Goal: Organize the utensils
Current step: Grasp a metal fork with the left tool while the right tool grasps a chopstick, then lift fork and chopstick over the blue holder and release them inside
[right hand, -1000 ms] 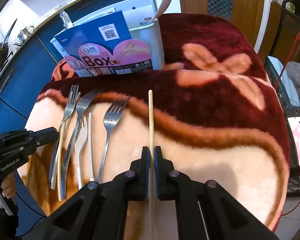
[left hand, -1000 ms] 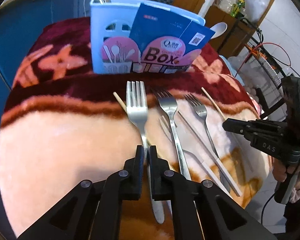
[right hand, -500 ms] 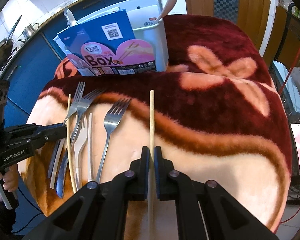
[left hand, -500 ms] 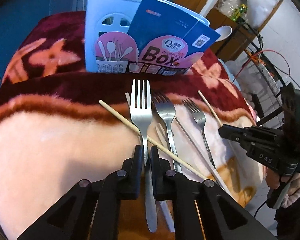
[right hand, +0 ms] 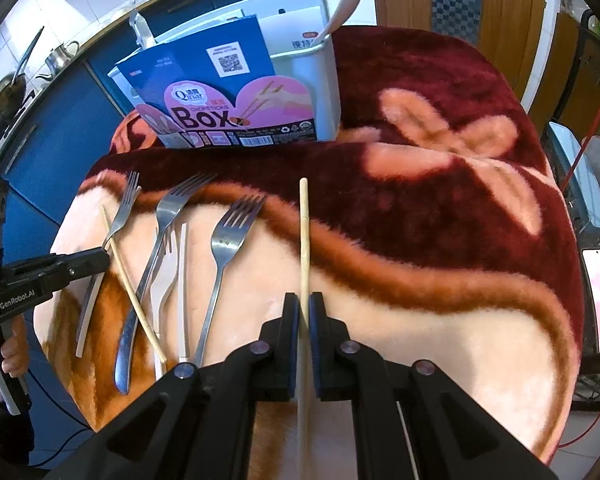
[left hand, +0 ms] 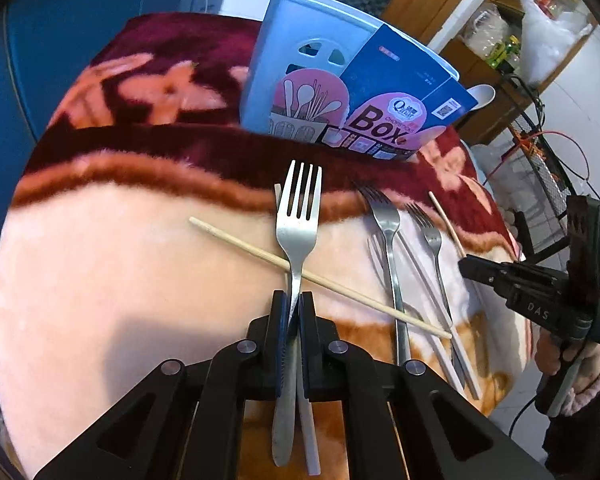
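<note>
My left gripper [left hand: 294,308] is shut on a steel fork [left hand: 299,216], tines pointing at the utensil box [left hand: 300,80]. A wooden chopstick [left hand: 260,256] lies crosswise under the fork. My right gripper [right hand: 304,312] is shut on another wooden chopstick [right hand: 304,232] that points toward the utensil box [right hand: 300,60]. Several forks [right hand: 228,240] and white sticks [right hand: 182,280] lie on the blanket to its left. The left gripper [right hand: 96,258] shows at the left in the right wrist view, and the right gripper [left hand: 472,270] at the right in the left wrist view.
The table is covered by a red and peach blanket [right hand: 420,200]. The box holds a spoon [right hand: 346,0] and carries a blue "Box" card [right hand: 220,92]. Blue cabinets [right hand: 52,148] stand behind, a wire rack [left hand: 540,168] stands beside the table, and a phone [right hand: 598,280] shows at the right edge.
My left gripper has lifted the fork and moved left and toward the box. The chopstick beneath it swung crosswise. My right gripper still holds its chopstick, moved slightly closer to the box.
</note>
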A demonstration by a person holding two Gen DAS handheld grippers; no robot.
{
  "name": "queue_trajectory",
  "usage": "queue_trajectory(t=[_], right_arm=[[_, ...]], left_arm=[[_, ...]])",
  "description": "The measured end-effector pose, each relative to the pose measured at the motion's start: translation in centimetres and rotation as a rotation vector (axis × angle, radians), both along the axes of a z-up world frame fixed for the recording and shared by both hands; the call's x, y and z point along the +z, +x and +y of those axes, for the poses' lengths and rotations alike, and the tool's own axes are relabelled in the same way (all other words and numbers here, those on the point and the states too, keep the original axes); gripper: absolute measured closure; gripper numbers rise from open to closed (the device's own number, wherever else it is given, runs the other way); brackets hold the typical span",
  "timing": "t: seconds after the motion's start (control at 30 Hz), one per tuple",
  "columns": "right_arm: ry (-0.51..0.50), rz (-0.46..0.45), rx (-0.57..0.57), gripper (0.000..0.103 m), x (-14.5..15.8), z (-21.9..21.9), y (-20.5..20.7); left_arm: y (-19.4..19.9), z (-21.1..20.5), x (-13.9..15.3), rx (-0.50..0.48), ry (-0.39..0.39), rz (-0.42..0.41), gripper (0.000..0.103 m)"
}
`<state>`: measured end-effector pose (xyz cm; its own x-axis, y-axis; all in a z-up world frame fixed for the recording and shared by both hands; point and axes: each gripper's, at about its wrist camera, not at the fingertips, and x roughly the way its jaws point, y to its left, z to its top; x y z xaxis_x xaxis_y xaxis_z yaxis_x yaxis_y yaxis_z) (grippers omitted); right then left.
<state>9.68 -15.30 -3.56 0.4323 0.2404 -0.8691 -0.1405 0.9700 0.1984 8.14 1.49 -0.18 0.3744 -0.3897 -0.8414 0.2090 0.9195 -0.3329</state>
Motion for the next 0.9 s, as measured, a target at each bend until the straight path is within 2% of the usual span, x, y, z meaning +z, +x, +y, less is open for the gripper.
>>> queue_trajectory(t=[0.27, 0.57, 0.73, 0.9], right_arm=[[0.019, 0.015, 0.012, 0.093, -0.1, -0.1, 0.6], [0.021, 0.014, 0.033, 0.097, 0.2, 0.0, 1.2], [0.074, -0.081, 0.021, 0.097, 1.8, -0.4, -0.1], [0.134, -0.245, -0.002, 0.097, 3.8, -0.8, -2.2]], left_arm=[[0.9, -0.3, -0.1, -0.007, -0.009, 0.0, 0.097], [-0.3, 1.1, 1.7, 0.006, -0.036, -0.062, 0.099], [-1.5, 1.1, 3.6, 0.001, -0.059, -0.17, 0.099], [-2.6, 1.0, 5.7, 0.019, -0.095, -0.293, 0.099]])
